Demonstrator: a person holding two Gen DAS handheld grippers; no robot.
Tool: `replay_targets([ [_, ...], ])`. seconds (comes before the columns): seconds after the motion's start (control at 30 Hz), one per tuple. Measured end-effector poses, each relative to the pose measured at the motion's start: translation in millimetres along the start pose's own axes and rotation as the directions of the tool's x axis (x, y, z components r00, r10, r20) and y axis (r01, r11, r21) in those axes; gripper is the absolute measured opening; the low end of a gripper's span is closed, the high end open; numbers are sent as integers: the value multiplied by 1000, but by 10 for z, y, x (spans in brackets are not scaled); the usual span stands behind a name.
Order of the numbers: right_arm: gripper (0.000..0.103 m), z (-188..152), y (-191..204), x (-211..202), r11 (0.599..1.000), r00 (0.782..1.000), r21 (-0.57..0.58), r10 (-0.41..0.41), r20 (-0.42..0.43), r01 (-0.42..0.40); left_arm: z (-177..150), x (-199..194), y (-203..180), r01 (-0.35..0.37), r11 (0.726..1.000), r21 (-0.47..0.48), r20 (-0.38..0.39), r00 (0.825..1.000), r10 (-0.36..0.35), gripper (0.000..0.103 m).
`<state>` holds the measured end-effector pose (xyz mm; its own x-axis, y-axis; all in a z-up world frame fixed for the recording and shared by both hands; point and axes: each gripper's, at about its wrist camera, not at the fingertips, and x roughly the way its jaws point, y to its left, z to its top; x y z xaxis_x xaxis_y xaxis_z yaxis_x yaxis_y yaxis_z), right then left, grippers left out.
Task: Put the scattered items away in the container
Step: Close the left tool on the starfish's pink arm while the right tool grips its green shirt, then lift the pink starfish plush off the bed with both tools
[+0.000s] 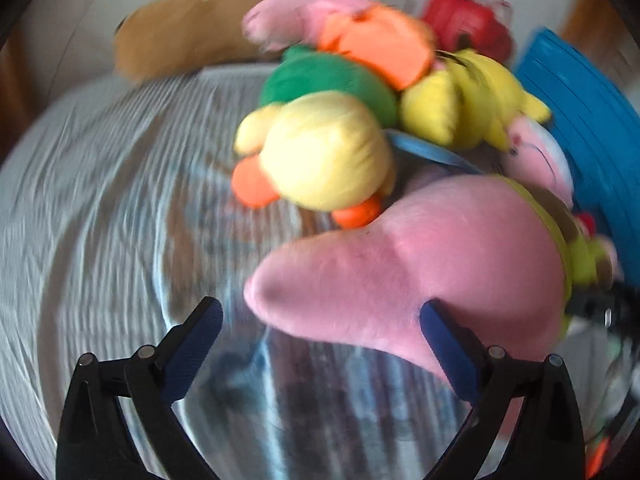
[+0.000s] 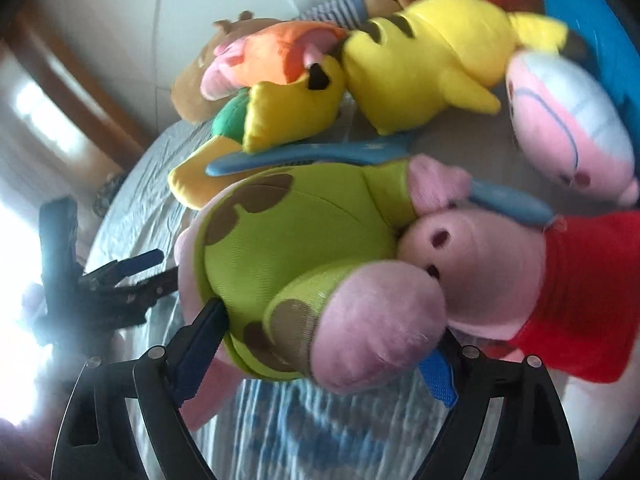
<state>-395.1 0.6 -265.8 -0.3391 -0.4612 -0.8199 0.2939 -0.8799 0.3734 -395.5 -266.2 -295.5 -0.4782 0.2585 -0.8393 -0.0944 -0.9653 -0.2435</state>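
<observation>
A pile of plush toys lies on a striped cloth. Nearest is a pink star plush in green spotted shorts [image 1: 420, 264] [image 2: 304, 248]. My left gripper [image 1: 320, 320] is open; the star's pointed pink arm lies against its right finger [image 1: 444, 340]. My right gripper [image 2: 328, 344] is open around the star's shorts and leg, its fingers [image 2: 204, 336] close to the plush. A yellow duck plush [image 1: 324, 152], a yellow striped plush [image 2: 432, 60], pig plushes [image 2: 572, 128] [image 2: 520, 280] and a blue container [image 1: 584, 120] lie behind.
A brown plush [image 1: 180, 32] and a red toy [image 1: 468, 24] lie at the back. A blue flat piece [image 2: 304, 156] sits between the toys. The left gripper [image 2: 132, 276] shows in the right wrist view at left. The cloth [image 1: 100, 200] spreads left.
</observation>
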Motion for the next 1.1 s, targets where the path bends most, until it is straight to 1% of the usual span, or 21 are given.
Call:
replay_targets([
  [0.1,87,7,-82,22,1000,1000,24,12,-1,-12,25,28,12,47,996,77,15,999,-48,102],
  [0.2,87,39,-47,55,1000,1000,14,17,-4,-17,46,188,124,118,993,-1,-2,993,-118,103],
  [0.27,88,56,-31,84,1000,1000,14,24,-4,-24,45,309,209,169,983,-65,-12,985,-170,103],
  [0.3,89,66,-49,110,999,999,23,33,-2,-33,41,333,216,184,980,-79,-6,983,-185,103],
  [0.33,94,68,-75,134,999,999,35,37,-3,-37,36,348,218,197,976,-89,1,980,-198,99],
  [0.37,94,70,-100,162,998,999,48,51,-3,-51,28,322,199,203,976,-84,11,979,-203,96],
  [0.4,94,73,-96,168,997,998,50,62,2,-62,19,294,180,208,975,-78,21,978,-207,89],
  [0.43,94,76,-92,173,996,997,52,74,8,-74,14,260,158,206,976,-73,31,979,-204,81],
  [0.47,93,79,-87,179,995,996,54,85,13,-85,8,224,129,196,978,-65,40,980,-194,77],
  [0.5,89,82,-82,184,994,995,55,96,18,-97,-1,163,75,173,984,-48,55,984,-170,70],
  [0.53,85,79,-15,134,996,996,29,86,35,-87,-2,127,33,156,987,-36,64,986,-154,66],
  [0.57,81,77,50,76,997,996,9,70,55,-71,-13,76,-2,140,990,-27,71,988,-138,64],
  [0.6,80,73,91,26,998,996,0,56,70,-56,-20,25,-48,127,992,-17,75,989,-126,62],
  [0.63,79,65,122,-28,999,996,-5,41,84,-41,-24,-24,-91,122,993,-6,80,989,-121,62],
  [0.7,77,22,155,-158,999,994,-17,36,106,-35,-56,-189,-175,105,994,18,101,989,-106,62],
  [0.77,76,-37,181,-264,999,993,-26,45,111,-42,-110,-382,-227,98,995,33,116,988,-102,62],
  [0.83,76,-163,229,-395,998,992,-36,64,110,-61,-206,-606,-220,93,995,46,125,987,-98,61],
  [0.97,75,-442,335,-613,995,990,-50,90,107,-85,-436,-942,-390,66,994,90,133,988,-78,62],
  [1.03,75,-591,393,-683,994,990,-56,96,102,-90,-552,-1021,-434,59,994,95,125,990,-70,62],
  [1.1,74,-717,385,-675,995,992,-44,92,91,-88,-668,-1012,-435,57,995,83,101,993,-65,62],
])
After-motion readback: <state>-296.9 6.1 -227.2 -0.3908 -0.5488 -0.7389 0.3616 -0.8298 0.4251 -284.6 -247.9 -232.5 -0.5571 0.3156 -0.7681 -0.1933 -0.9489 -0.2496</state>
